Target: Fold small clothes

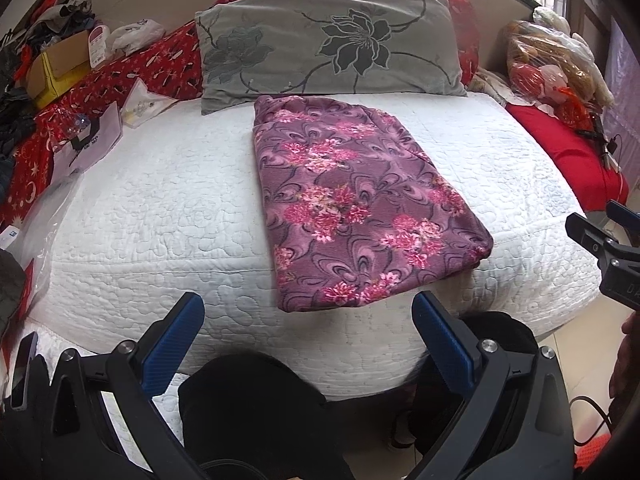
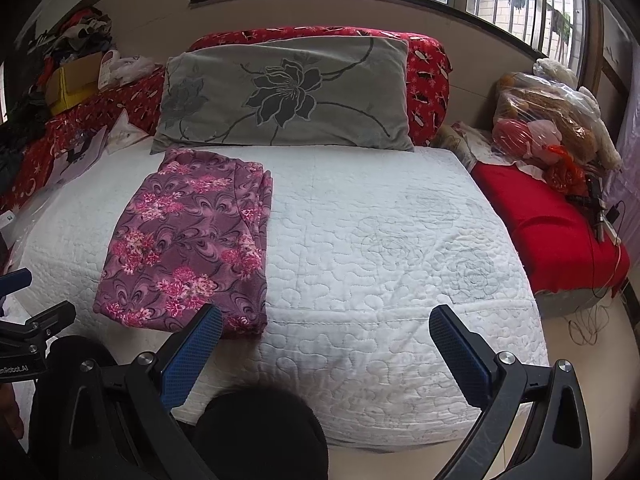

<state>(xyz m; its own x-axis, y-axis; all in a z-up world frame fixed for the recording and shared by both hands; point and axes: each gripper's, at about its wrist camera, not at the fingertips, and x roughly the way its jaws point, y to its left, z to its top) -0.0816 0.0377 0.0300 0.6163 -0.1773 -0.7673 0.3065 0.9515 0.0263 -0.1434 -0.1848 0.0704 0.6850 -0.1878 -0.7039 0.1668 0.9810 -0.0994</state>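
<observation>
the purple floral garment [image 1: 360, 204] lies folded into a flat rectangle on the white quilted bed cover [image 1: 160, 208], its far end just short of the grey flower-print pillow [image 1: 332, 44]. its near edge reaches close to the front edge of the bed. in the right wrist view the same garment [image 2: 188, 240] sits on the left half of the cover, and layered edges show along its right side; how many layers lie beneath cannot be made out.

the left gripper [image 1: 308, 340] hovers off the front of the bed with its blue-padded fingers spread wide and nothing between them; it touches neither cloth nor cover. the right gripper [image 2: 326, 348] is likewise spread apart and empty, held above the near edge of the cover, to the right of the garment. part of the right gripper also shows at the right border of the left wrist view, cut off by the frame.

a dark rounded shape sits low between each pair of fingers; what it is cannot be told. the clutter on the red patterned blanket [image 1: 120, 76] at the left is blurred by the lens. the plastic-wrapped bundle [image 2: 552, 120] at the right cannot be identified.
</observation>
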